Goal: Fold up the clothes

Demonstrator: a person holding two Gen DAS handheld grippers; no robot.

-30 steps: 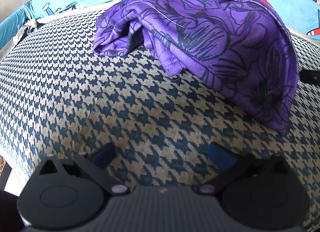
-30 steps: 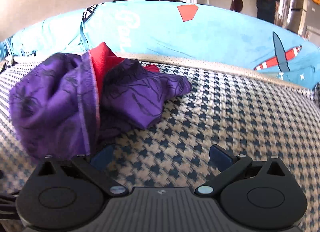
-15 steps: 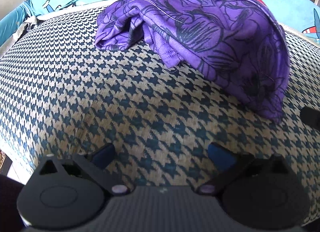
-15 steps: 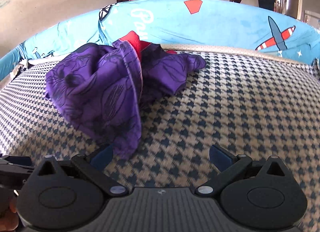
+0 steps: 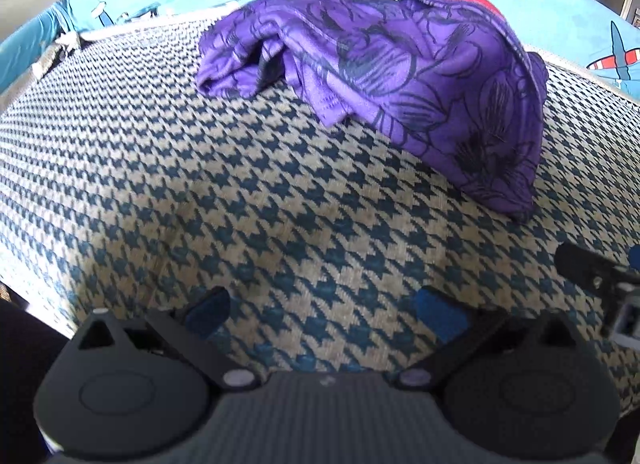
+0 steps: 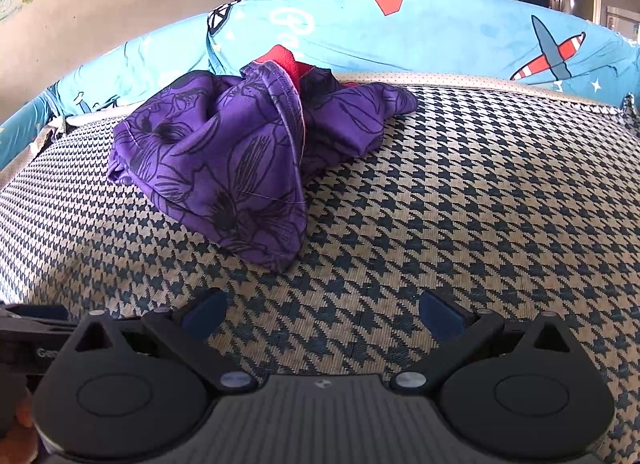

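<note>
Left wrist view: your left gripper point(image 5: 324, 314) is hovering spread, empty | purple garment point(image 5: 400, 76) is lying crumpled on the houndstooth cushion point(image 5: 240, 204), beyond it | your right gripper point(image 6: 322, 312) is hovering spread too, near garment point(image 6: 224, 160).

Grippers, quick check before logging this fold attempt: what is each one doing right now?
Left gripper: jaws open, holding nothing, short of the crumpled purple floral garment.
Right gripper: jaws open, holding nothing.

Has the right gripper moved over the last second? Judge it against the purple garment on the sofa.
Yes. The right gripper has backed away from the purple garment, which now sits farther ahead with more houndstooth cover between them.
</note>
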